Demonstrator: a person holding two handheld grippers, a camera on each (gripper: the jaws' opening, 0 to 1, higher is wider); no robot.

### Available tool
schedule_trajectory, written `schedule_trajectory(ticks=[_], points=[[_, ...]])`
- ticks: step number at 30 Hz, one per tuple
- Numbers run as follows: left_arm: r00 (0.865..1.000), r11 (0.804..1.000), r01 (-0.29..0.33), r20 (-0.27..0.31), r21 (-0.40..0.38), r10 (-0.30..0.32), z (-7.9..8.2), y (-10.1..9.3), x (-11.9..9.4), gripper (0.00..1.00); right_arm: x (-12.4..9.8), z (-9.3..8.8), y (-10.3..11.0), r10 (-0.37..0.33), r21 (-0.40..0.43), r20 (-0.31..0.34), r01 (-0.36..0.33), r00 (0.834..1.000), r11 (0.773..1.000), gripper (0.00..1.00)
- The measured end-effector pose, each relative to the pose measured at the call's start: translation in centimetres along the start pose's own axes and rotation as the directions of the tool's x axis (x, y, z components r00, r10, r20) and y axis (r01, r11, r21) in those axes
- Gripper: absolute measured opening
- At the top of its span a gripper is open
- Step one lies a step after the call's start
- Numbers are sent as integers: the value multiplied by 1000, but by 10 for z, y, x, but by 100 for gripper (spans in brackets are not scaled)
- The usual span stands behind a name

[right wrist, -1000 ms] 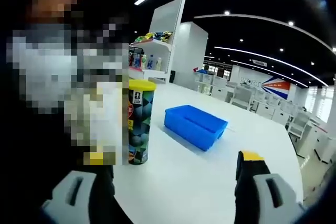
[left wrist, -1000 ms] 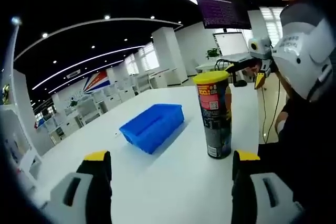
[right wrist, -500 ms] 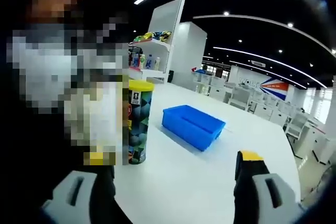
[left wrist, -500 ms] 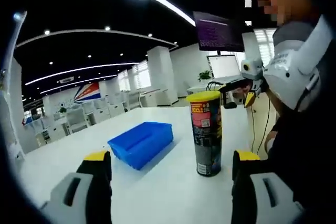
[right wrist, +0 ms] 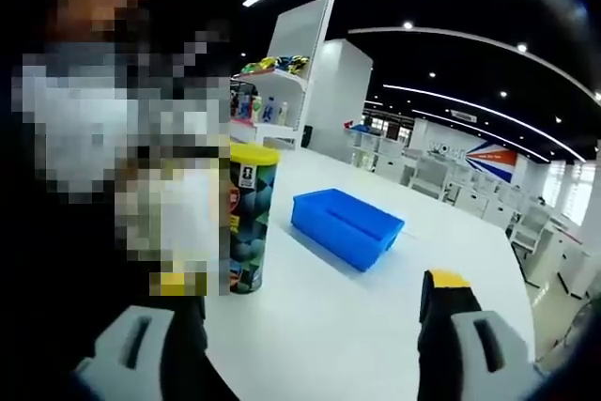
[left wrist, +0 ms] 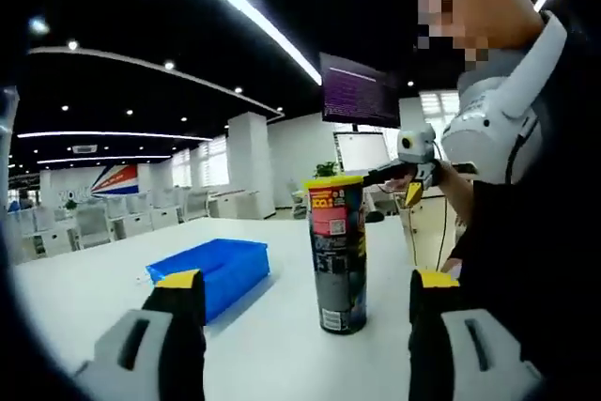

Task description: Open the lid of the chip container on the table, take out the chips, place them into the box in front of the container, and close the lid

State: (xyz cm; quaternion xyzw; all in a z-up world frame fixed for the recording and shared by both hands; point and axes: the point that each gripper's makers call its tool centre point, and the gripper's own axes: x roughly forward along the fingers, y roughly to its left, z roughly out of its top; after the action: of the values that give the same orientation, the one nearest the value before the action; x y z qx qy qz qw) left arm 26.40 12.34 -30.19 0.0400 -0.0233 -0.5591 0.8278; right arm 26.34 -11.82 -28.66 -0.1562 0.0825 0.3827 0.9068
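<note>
Chip container (left wrist: 339,255): tall cylinder, upright on white worktop (left wrist: 272,345), yellow lid (left wrist: 333,180) on and shut. Dark printed body with a red/pink label band near the top in left gripper view; in right gripper view the container (right wrist: 247,221) shows green-blue pattern, yellow lid (right wrist: 254,152) on top. Box (left wrist: 214,269): blue open-top rectangular bin, flat on worktop, near the container but apart from it, interior looks empty. Same box (right wrist: 346,224) to the container's right in right gripper view.
</note>
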Motion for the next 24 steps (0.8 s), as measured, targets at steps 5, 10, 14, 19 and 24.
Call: schedule_trajectory(ticks=[5, 10, 14, 19, 24], points=[[997, 997, 75, -26, -18, -76, -15, -6, 17, 86, -1, 0, 4, 8, 0, 1, -8, 1000, 1000, 89], [991, 990, 133, 33, -55, -131, -13, -12, 32, 81, -4, -2, 5, 5, 0, -7, -5, 1000, 1000, 89], [988, 987, 156, -14, -39, -157, -28, -18, 48, 80, -5, -1, 4, -3, 0, -1, 3, 1000, 1000, 90], [985, 981, 174, -2, -84, -175, -36, -19, 67, 79, -4, 1, 6, 3, -3, 3, -3, 1000, 1000, 89], [981, 977, 195, 14, -87, -195, -40, -26, 84, 77, -6, 0, 5, -2, -3, -2, 2, 1000, 1000, 89]])
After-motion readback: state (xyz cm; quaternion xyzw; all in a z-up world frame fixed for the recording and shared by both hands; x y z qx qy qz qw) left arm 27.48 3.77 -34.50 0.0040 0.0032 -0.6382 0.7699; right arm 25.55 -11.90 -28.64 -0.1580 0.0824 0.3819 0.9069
